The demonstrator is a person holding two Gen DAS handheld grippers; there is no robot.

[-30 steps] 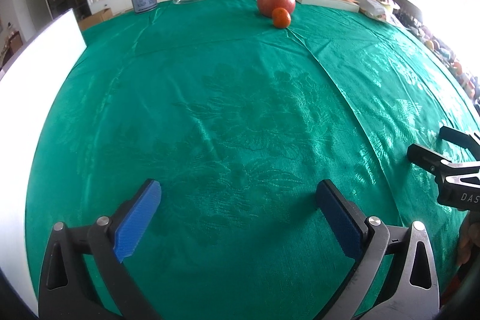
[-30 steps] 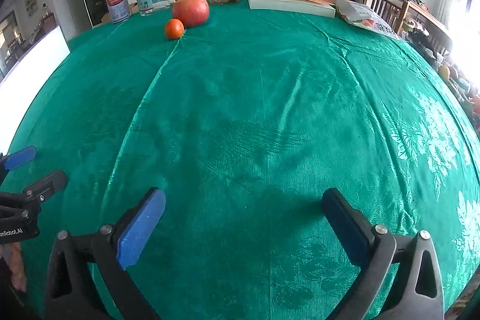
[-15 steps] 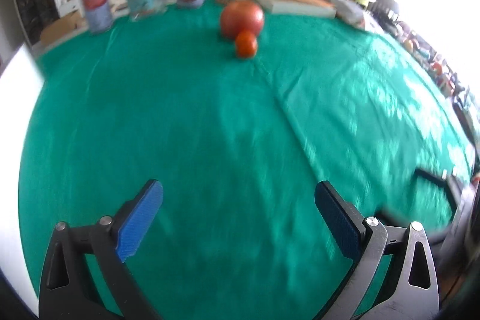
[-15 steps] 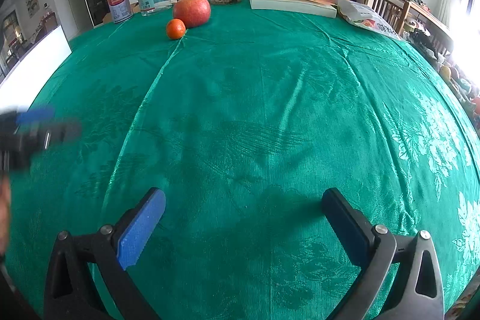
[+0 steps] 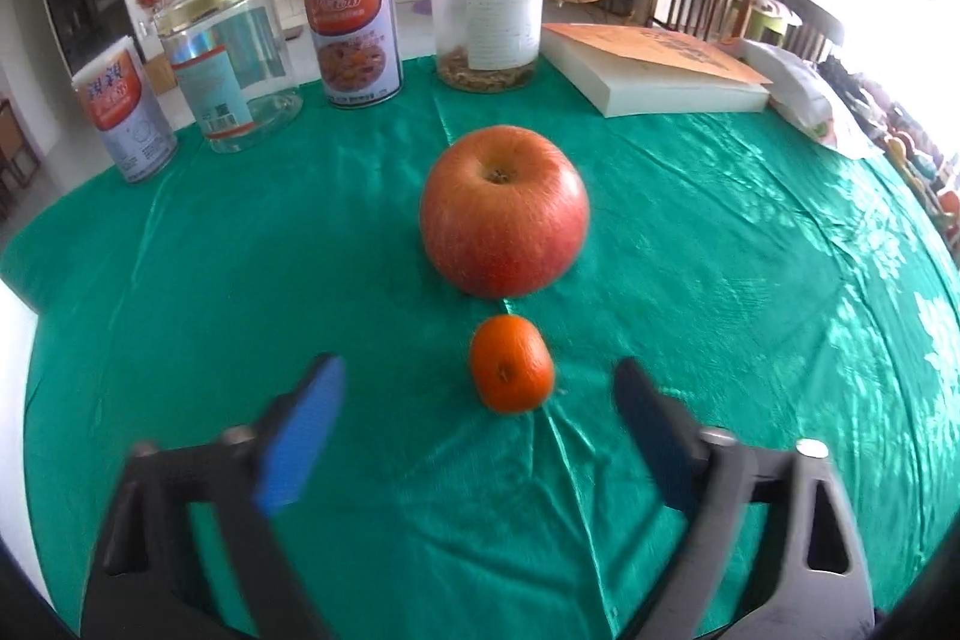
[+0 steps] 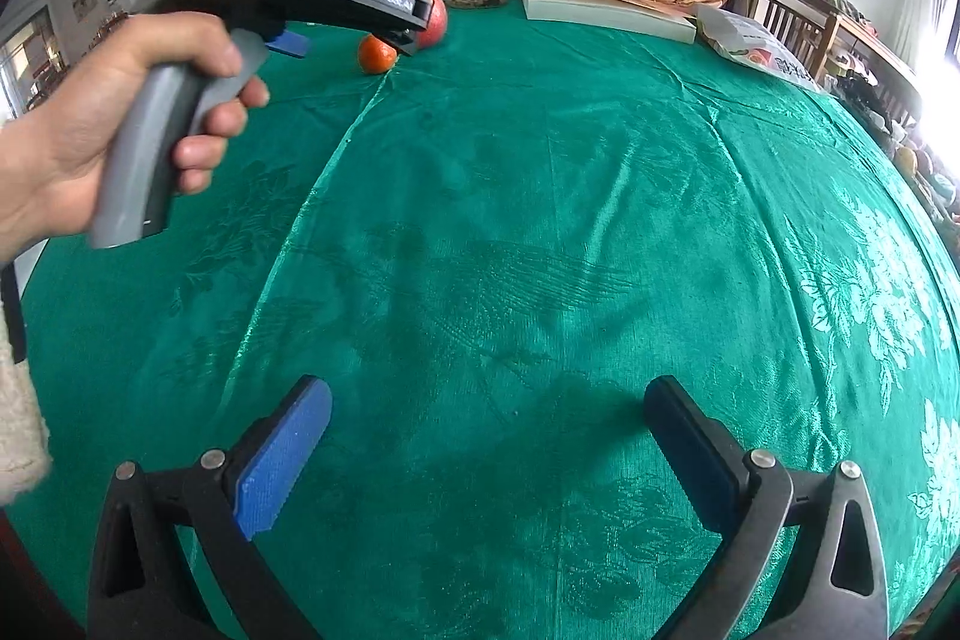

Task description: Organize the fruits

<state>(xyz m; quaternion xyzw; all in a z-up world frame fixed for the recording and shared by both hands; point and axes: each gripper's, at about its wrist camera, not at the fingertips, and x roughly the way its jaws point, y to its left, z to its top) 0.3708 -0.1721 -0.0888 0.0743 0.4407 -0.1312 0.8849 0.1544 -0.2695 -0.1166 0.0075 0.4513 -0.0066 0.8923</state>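
In the left wrist view, a clear plastic jar with a black lid point(image 5: 485, 13) is holding a thin layer of brownish bits, beside a gold-lidded transparent jar point(image 5: 231, 58) and two orange-labelled tins point(image 5: 354, 28). The left gripper point(image 5: 474, 409), fingers spread wide and empty, has moved up close: the small orange tangerine point(image 5: 510, 363) is sitting just ahead between them, the large red apple point(image 5: 503, 211) behind it on the green-clothed desk point(image 5: 720, 280).

In the right wrist view, the right gripper point(image 6: 486, 436) is hovering, fingers wide apart and empty, well short of both fruits.
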